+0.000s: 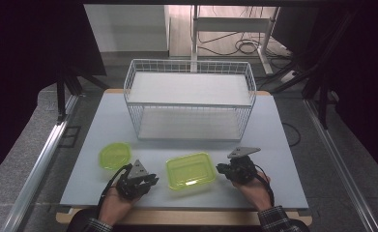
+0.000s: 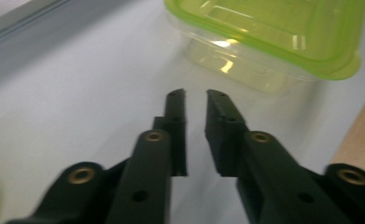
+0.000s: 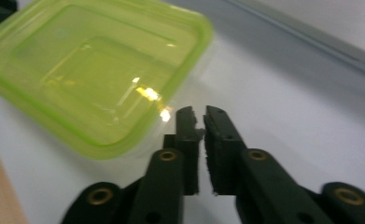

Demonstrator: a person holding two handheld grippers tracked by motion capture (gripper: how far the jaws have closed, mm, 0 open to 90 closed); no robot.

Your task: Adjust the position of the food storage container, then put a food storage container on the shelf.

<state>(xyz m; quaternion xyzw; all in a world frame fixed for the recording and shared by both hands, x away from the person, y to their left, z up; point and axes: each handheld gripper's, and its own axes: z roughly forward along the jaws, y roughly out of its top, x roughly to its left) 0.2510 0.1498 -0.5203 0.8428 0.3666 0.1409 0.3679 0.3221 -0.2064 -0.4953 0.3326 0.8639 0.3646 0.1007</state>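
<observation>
A rectangular clear container with a lime-green lid (image 1: 190, 170) lies flat on the white table near its front edge. My left gripper (image 1: 154, 180) rests just left of it and points at its side. In the left gripper view the jaws (image 2: 195, 93) stand a little apart with nothing between them, a short way from the container (image 2: 273, 32). My right gripper (image 1: 219, 168) sits just right of the container. In the right gripper view its jaws (image 3: 199, 111) are nearly together and empty, close to a corner of the lid (image 3: 91, 70).
A smaller round lime-green container (image 1: 114, 154) lies left of the rectangular one, behind my left hand. A white two-tier wire basket (image 1: 189, 104) stands at the back middle of the table (image 1: 104, 121). The table's wooden front edge (image 2: 362, 130) runs close to both hands.
</observation>
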